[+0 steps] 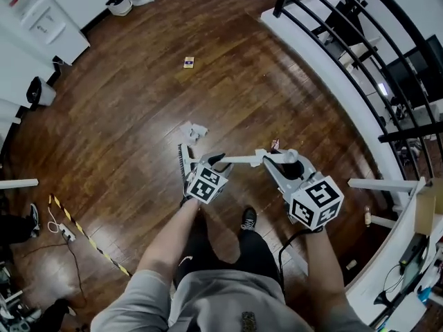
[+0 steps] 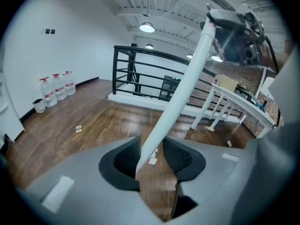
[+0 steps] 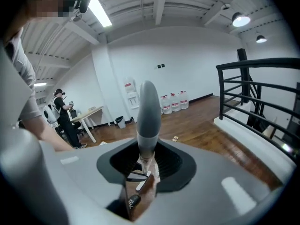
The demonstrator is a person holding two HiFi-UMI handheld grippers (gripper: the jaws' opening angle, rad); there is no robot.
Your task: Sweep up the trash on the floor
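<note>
The right gripper (image 3: 146, 162) is clamped on the grey end grip (image 3: 148, 109) of the broom handle (image 1: 242, 160), with both pads pressed against it. The left gripper (image 2: 152, 156) sits farther down the same white pole with its jaws apart around it. The pole leans on one pad, and floor shows between it and the other.

In the head view the handle runs between the two grippers. The dark broom head (image 1: 183, 163) shows just left of the left gripper, low over the wooden floor (image 1: 124, 116); whether it touches the boards cannot be told. A crumpled paper (image 1: 194, 131) lies just beyond the broom head. A yellow card (image 1: 189, 62) lies well farther out, alone on the boards.

By the far wall stand the water jugs (image 2: 57, 89), clear with red labels, their fill unreadable. Beside them is a small waste bin (image 2: 39, 105) with a dark liner; its inside is out of sight.
</note>
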